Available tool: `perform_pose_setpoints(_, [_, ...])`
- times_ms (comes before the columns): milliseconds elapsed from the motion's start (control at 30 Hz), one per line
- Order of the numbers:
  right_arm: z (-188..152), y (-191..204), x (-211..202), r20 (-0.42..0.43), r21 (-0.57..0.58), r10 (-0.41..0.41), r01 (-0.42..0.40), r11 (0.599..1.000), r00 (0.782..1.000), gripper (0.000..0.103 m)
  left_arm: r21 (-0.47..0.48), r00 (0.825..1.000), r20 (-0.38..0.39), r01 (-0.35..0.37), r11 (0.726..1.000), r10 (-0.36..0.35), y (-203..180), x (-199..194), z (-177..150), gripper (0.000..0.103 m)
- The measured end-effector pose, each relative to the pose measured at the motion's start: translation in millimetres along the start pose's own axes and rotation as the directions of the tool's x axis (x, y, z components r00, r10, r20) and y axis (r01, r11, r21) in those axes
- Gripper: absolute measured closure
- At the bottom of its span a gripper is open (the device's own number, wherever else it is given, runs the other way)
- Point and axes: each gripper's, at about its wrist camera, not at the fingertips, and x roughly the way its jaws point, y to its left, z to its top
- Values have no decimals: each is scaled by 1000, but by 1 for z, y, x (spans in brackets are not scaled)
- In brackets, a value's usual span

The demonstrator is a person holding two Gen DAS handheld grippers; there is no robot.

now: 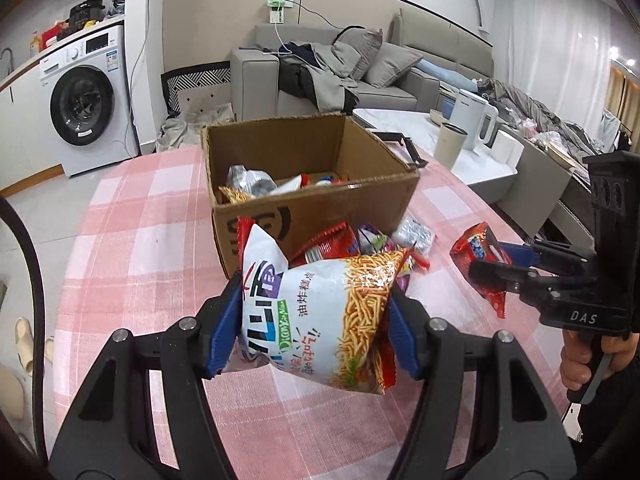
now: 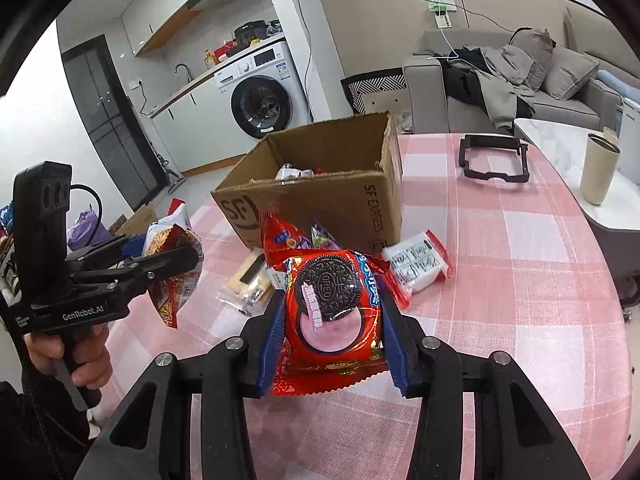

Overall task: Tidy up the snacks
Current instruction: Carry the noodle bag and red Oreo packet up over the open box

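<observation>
My left gripper (image 1: 316,292) is shut on a white and orange noodle-snack bag (image 1: 320,312), held above the pink checked tablecloth (image 1: 140,240). My right gripper (image 2: 332,300) is shut on a red Oreo packet (image 2: 332,312); in the left wrist view that packet (image 1: 478,256) hangs at the right. An open cardboard box (image 1: 312,196) with a few snacks inside stands just beyond both grippers. Loose snacks lie in front of the box: a red packet (image 1: 332,244), a silver one (image 1: 414,234), a white packet with red ends (image 2: 418,264) and a clear-wrapped one (image 2: 250,280).
A black plastic frame (image 2: 494,158) lies on the table behind the box. A beige tumbler (image 2: 598,170) and a white kettle (image 1: 474,118) stand on a low white table to the right. A washing machine (image 1: 80,100) and a grey sofa (image 1: 340,76) are beyond.
</observation>
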Motion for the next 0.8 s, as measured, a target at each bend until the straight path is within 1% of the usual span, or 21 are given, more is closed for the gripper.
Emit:
perform_pose_setpoints(467, [43,12,-3,57,-38,6,-4,999,998,58,-3,998,61,-25,1000,26,6,-3,40,41])
perform_pose_setpoints(800, [68,23,6,74,-69,23,-18,997,997,58,12,995,96,-38,999,37,2,-6,67,41])
